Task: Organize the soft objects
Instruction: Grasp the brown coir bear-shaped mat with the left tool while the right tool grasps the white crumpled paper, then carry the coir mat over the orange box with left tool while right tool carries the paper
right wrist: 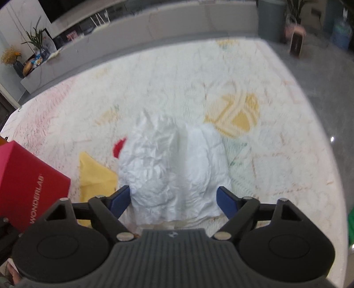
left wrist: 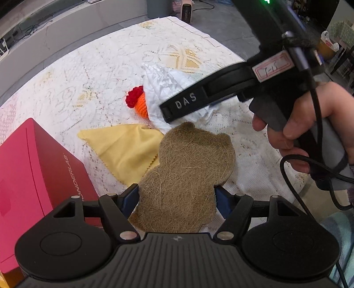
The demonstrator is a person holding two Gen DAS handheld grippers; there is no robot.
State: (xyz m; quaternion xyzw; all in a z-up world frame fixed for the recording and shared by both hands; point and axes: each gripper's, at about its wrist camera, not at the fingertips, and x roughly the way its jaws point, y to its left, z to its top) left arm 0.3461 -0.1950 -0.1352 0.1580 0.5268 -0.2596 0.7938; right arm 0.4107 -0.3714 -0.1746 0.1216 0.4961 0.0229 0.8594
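Observation:
In the left wrist view my left gripper (left wrist: 177, 197) has its blue pads against both sides of a brown bear-shaped fibre pad (left wrist: 188, 172), which lies over a yellow cloth (left wrist: 124, 150). A crumpled white cloth (left wrist: 163, 88) lies beyond, with a red-and-orange crochet piece (left wrist: 138, 102) at its left. The right gripper body (left wrist: 221, 93) hangs over the white cloth. In the right wrist view my right gripper (right wrist: 172, 199) is open, its pads on either side of the white cloth (right wrist: 172, 159). The yellow cloth (right wrist: 95, 177) and the red piece (right wrist: 119, 147) show at left.
A red WONDERLAB box (left wrist: 37, 181) stands at the left on the lace tablecloth (left wrist: 88, 73); it also shows in the right wrist view (right wrist: 26, 186). The table's far edge meets a grey floor. A small heater (left wrist: 188, 11) stands on the floor.

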